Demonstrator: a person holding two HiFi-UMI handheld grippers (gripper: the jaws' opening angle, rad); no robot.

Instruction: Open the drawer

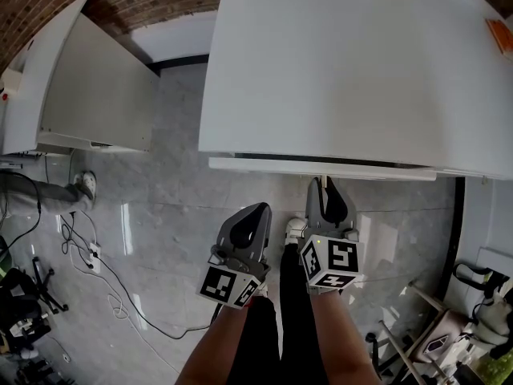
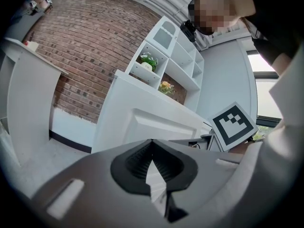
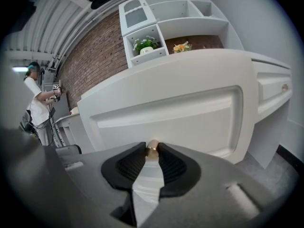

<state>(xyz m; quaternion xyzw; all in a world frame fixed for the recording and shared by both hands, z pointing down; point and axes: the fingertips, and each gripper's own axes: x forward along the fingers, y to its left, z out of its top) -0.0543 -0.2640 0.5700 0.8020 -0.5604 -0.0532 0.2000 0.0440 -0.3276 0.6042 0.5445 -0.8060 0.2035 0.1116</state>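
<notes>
The white drawer front (image 3: 180, 113) fills the right gripper view, with a small brass knob (image 3: 152, 149) at its middle. My right gripper (image 3: 152, 152) is shut on that knob, the black pads (image 3: 171, 165) pressing it from both sides. In the head view the drawer front (image 1: 321, 168) stands out a little as a strip under the white cabinet top (image 1: 345, 70), and the right gripper (image 1: 325, 184) reaches up to it. My left gripper (image 1: 260, 211) hangs beside it over the floor, short of the cabinet. In its own view the left gripper (image 2: 152, 141) is shut and holds nothing.
A second white cabinet (image 1: 88, 87) stands at the left, with cables (image 1: 96, 263) trailing over the grey floor below it. Stands and gear (image 1: 473, 319) crowd the lower right. A wall shelf with flowers (image 3: 147, 44) hangs on the brick wall. A person (image 3: 37, 103) stands far left.
</notes>
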